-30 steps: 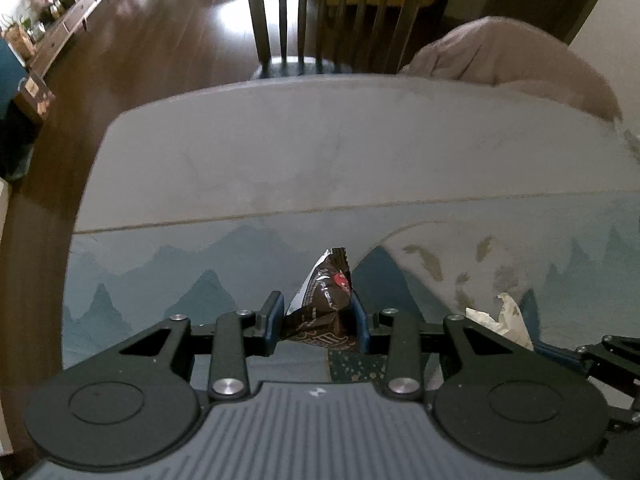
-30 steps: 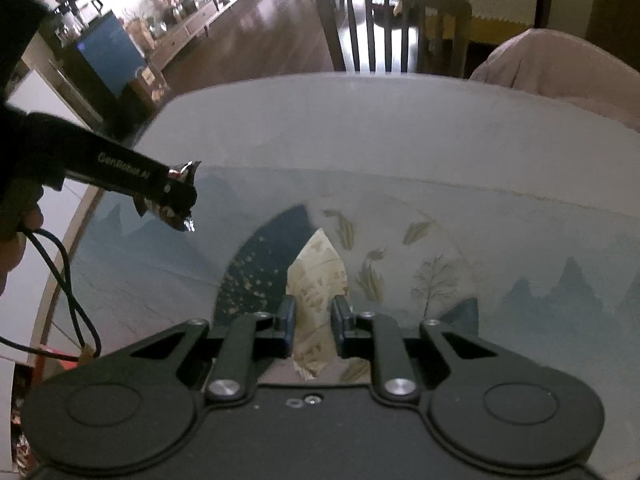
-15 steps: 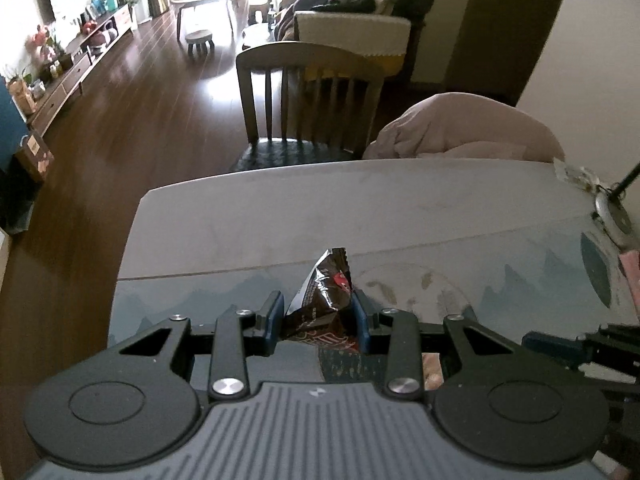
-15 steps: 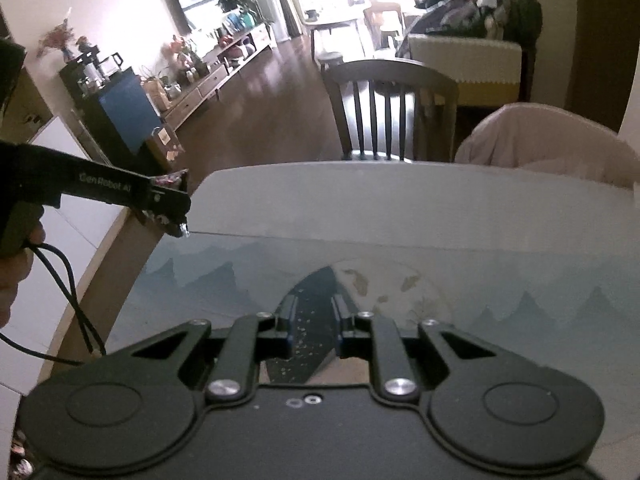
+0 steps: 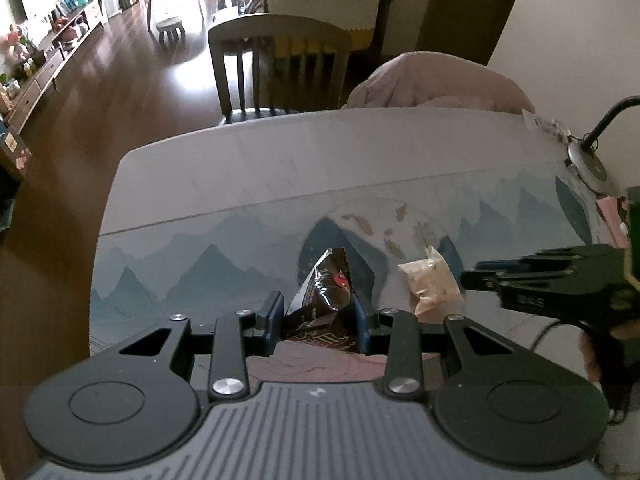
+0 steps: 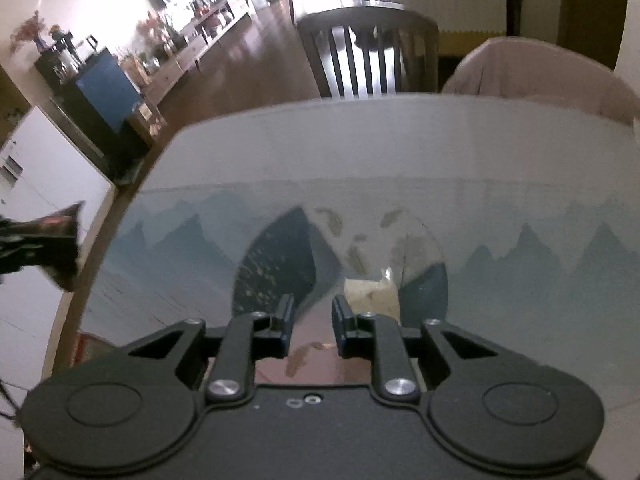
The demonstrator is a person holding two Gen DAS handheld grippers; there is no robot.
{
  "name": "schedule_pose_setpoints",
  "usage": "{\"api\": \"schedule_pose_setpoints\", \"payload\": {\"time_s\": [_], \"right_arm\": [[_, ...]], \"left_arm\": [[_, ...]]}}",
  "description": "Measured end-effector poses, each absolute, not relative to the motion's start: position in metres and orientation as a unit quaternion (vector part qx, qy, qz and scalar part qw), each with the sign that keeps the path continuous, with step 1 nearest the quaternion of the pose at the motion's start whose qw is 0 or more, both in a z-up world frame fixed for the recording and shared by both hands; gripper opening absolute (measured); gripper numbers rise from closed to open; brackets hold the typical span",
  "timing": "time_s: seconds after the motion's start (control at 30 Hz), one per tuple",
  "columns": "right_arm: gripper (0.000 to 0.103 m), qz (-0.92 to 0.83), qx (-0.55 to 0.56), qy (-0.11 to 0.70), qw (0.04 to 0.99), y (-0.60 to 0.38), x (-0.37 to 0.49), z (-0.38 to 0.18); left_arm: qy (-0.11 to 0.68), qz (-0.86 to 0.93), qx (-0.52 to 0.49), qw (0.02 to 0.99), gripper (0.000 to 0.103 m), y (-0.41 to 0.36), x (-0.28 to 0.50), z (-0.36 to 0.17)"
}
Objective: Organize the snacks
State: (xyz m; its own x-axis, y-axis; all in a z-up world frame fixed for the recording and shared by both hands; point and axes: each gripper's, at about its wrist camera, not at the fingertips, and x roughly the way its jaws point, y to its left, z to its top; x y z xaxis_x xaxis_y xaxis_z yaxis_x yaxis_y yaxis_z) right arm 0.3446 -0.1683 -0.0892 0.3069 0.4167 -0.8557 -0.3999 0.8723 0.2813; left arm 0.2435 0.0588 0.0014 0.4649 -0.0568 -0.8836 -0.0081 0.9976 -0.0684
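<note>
The left gripper (image 5: 318,314) is clamped on a dark brown snack packet (image 5: 326,292), its blue-padded fingers pressing the crinkled wrapper from both sides so the packet's pointed top stands up between them. It hangs above the table mat (image 5: 208,264), the one printed with blue mountains and a round leaf motif, over the dark side of that round motif. From the right wrist view the same dark packet (image 6: 56,244) shows at the far left, out past the mat's left edge and blurred.

A pale, beige snack packet (image 5: 432,282) lies flat on the mat, just right of the round motif's centre and apart from the dark one. The right gripper (image 6: 313,320) is near it with nothing between its fingers; they stand a narrow gap apart, and the pale packet (image 6: 372,294) sits just beyond the right finger, not touching it as far as I can tell.

Beyond the mat's far edge a wooden chair (image 5: 280,64) is pushed up to the table, with a pinkish cloth heap (image 5: 436,80) beside it. No snack container shows in either view.
</note>
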Motion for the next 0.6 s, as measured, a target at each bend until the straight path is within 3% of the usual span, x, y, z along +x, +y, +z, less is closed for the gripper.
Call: {"api": "schedule_pose_setpoints", "payload": {"time_s": [0.13,0.23,0.27,0.3,0.33,0.6], "right_arm": [[0.027,0.253,0.008,0.558,0.791,-0.166,0.354,-0.114],[0.045,0.249,-0.001,0.565,0.787,-0.164,0.361,-0.131],[0.061,0.248,-0.005,0.568,0.784,-0.164,0.366,-0.136],[0.089,0.248,-0.010,0.569,0.784,-0.163,0.367,-0.138],[0.100,0.245,-0.022,0.570,0.784,-0.161,0.369,-0.142],[0.093,0.229,-0.052,0.593,0.771,-0.152,0.385,-0.180]], "left_arm": [[0.525,-0.022,-0.043,0.850,0.035,0.059,0.244,-0.006],[0.529,-0.022,-0.048,0.847,0.035,0.059,0.248,-0.012],[0.530,-0.021,-0.050,0.846,0.035,0.059,0.249,-0.013],[0.531,-0.021,-0.052,0.845,0.035,0.060,0.250,-0.015],[0.533,-0.021,-0.054,0.844,0.035,0.061,0.252,-0.016],[0.544,-0.019,-0.060,0.837,0.035,0.061,0.259,-0.028]]}}
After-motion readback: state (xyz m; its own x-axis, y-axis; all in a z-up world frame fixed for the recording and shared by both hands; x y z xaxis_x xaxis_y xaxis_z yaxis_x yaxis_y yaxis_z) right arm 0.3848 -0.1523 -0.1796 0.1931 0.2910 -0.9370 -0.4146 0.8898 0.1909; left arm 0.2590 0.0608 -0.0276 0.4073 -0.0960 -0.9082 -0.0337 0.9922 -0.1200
